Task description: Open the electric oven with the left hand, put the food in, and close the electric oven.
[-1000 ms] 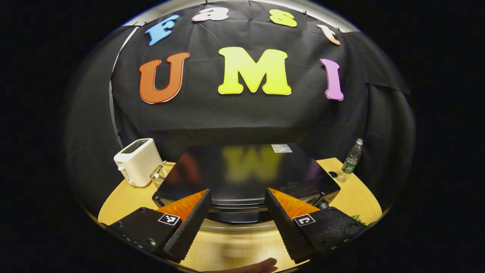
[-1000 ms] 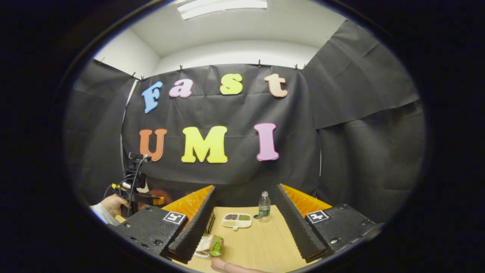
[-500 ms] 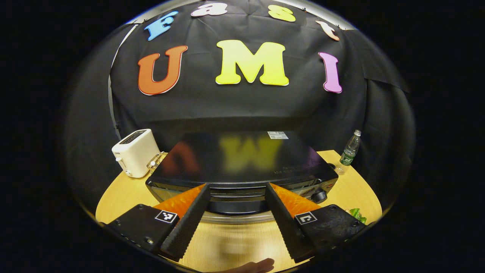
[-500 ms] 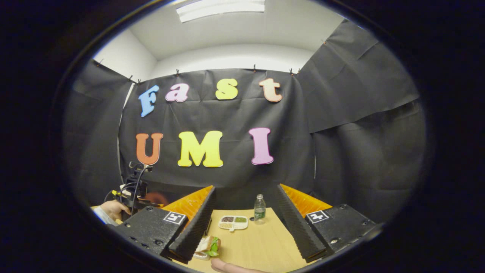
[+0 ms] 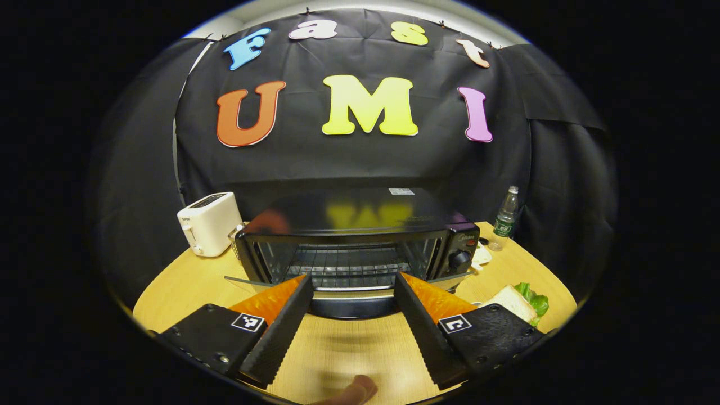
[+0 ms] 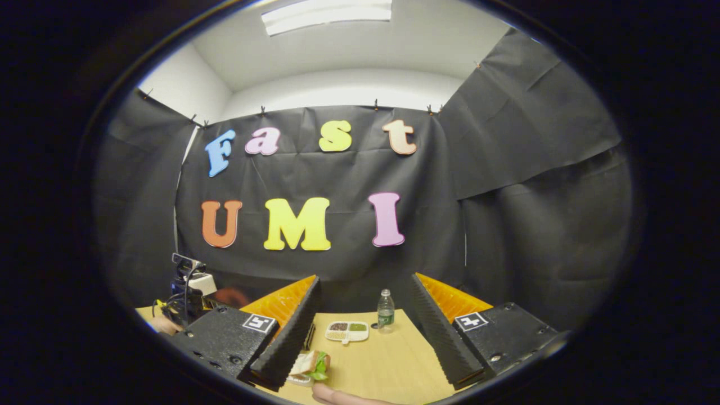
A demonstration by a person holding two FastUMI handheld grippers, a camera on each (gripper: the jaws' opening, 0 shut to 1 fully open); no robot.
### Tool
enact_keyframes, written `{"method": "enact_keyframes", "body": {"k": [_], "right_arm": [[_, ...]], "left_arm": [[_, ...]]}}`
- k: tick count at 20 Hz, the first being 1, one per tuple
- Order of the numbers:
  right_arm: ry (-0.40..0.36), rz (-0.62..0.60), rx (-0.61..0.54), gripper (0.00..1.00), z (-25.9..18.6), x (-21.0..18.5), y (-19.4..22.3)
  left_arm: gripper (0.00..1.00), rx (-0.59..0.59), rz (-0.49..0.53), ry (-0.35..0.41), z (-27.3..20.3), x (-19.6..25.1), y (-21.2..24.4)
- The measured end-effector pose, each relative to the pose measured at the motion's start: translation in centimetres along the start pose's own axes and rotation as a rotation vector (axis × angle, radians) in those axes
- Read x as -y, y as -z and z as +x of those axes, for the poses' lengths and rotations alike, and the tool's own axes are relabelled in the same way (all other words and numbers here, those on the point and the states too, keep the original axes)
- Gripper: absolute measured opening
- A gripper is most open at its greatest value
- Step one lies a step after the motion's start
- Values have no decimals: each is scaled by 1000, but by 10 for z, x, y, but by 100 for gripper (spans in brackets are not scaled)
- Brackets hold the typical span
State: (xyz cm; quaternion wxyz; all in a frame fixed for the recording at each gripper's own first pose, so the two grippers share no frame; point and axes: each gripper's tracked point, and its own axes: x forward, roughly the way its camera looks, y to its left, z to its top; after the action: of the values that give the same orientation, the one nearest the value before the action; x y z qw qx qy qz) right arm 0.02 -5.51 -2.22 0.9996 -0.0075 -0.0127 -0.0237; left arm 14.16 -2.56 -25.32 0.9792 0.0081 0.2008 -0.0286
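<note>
The black electric oven point(image 5: 360, 216) stands in the middle of the left gripper view with its glass door swung down. Its wire rack point(image 5: 349, 267) shows inside. The door's dark handle point(image 5: 351, 306) lies crosswise between the fingers of my open left gripper point(image 5: 352, 281). A sandwich with lettuce point(image 5: 514, 298) lies on the table to the oven's right. In the right gripper view the sandwich point(image 6: 312, 364) sits just past the left finger of my open right gripper point(image 6: 365, 279), which holds nothing.
A white toaster point(image 5: 208, 222) stands left of the oven and a water bottle point(image 5: 505, 219) to its right. The right gripper view has the bottle point(image 6: 385, 309), a divided white dish point(image 6: 347, 331) on the wooden table point(image 6: 388, 365), and the other gripper point(image 6: 185, 287) far left.
The oven door has swung from shut to down and open as my left gripper pulled back and lower; the rack inside now shows. The right gripper barely moved.
</note>
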Motion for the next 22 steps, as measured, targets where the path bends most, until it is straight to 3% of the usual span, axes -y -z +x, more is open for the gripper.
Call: {"method": "enact_keyframes", "body": {"k": [5,11,12,14,20,22], "right_arm": [[-14,21,-9,94,-1,-4,6],[-26,16,-31,94,4,-12,18],[-26,22,-34,100,6,-12,20],[-31,30,-42,94,7,-15,23],[-44,33,-61,94,11,-25,31],[-46,27,-67,94,12,-28,33]], "left_arm": [[98,33,-2,-14,-23,2,36],[99,-17,-5,-33,-37,2,86],[98,-16,1,-35,-38,2,92],[98,-43,-2,-34,-40,3,106],[96,-191,-6,-32,-31,5,165],[97,-161,1,-33,-35,5,161]]}}
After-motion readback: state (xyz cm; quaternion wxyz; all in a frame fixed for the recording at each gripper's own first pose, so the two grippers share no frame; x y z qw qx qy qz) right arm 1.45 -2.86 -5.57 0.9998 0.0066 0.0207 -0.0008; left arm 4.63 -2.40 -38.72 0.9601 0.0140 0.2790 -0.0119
